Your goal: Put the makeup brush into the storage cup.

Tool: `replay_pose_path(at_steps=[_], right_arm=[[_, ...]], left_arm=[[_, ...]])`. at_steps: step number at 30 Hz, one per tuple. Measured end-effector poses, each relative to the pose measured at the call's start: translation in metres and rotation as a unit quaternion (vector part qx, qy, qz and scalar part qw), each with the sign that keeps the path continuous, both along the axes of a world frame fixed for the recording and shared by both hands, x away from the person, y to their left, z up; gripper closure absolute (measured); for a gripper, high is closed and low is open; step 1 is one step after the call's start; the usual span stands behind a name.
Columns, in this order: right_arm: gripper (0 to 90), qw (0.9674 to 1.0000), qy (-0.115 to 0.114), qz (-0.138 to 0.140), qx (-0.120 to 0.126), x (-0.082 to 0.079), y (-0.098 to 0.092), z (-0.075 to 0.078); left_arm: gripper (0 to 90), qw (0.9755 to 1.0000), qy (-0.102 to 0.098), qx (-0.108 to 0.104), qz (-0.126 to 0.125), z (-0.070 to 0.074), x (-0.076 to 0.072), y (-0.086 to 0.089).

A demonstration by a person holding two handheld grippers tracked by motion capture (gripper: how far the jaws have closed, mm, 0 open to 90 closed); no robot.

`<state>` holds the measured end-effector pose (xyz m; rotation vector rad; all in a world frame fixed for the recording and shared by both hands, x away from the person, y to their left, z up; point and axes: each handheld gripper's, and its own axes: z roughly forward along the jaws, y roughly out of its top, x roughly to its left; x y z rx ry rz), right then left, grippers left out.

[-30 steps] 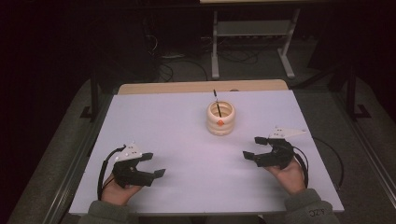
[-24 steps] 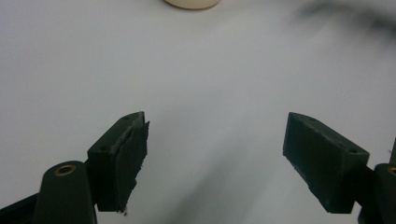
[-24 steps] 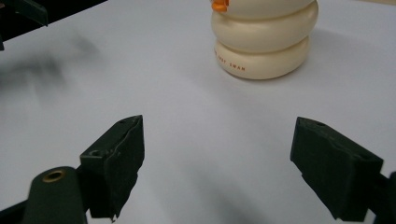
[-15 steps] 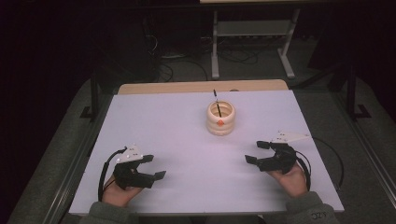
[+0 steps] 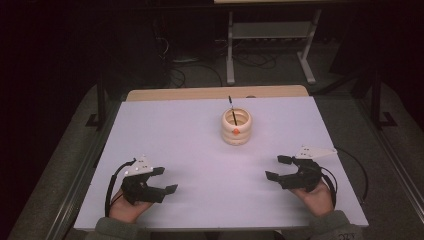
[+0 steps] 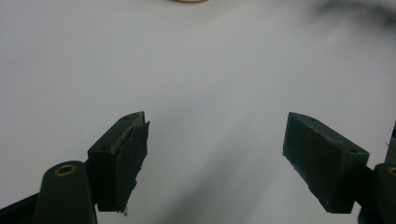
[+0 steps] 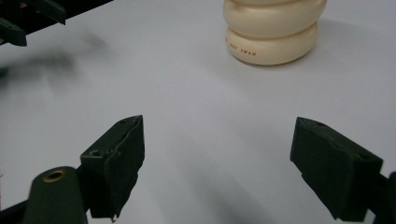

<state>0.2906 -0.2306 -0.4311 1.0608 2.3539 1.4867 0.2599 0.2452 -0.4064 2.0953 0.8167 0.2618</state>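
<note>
A cream ringed holder (image 5: 236, 127) stands upright at the table's back middle, with a thin black stick (image 5: 232, 107) poking out of it and an orange spot on its front. In the right gripper view the holder (image 7: 274, 30) is ahead and right of centre. My left gripper (image 5: 168, 179) rests near the front left, open, nothing between its jaws. My right gripper (image 5: 275, 167) sits near the front right, also open and empty. Both point inward over bare tabletop. Each gripper's own view, left (image 6: 215, 154) and right (image 7: 217, 158), shows its jaws spread wide.
The white tabletop (image 5: 200, 150) has a wooden strip (image 5: 215, 93) along its back edge. Beyond it, a metal stand (image 5: 270, 30) and cables lie on the dark floor. A black cable (image 5: 360, 172) trails right of the right hand.
My right gripper has drawn back a little toward the front edge of the table. The left gripper and the holder have stayed put.
</note>
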Motion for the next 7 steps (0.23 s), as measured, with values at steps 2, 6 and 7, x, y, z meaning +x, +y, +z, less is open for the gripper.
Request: replay_pose_path(at_steps=[2, 6, 7], right_arm=[[16.7, 1.0000, 0.002, 0.001, 0.004, -0.0018, -0.0010, -0.0003], [16.7, 1.0000, 0.001, 0.003, 0.005, -0.0039, -0.0028, 0.0002], [16.8, 1.0000, -0.001, 0.004, 0.006, -0.0039, -0.0030, 0.0004]], left_arm=[[21.5, 1.0000, 0.001, -0.003, 0.001, 0.0000, 0.0001, 0.0003], [21.5, 1.0000, 0.000, -0.004, 0.000, -0.0006, 0.0009, 0.0010], [21.5, 1.0000, 0.000, -0.004, 0.000, -0.0006, 0.0009, 0.0010]])
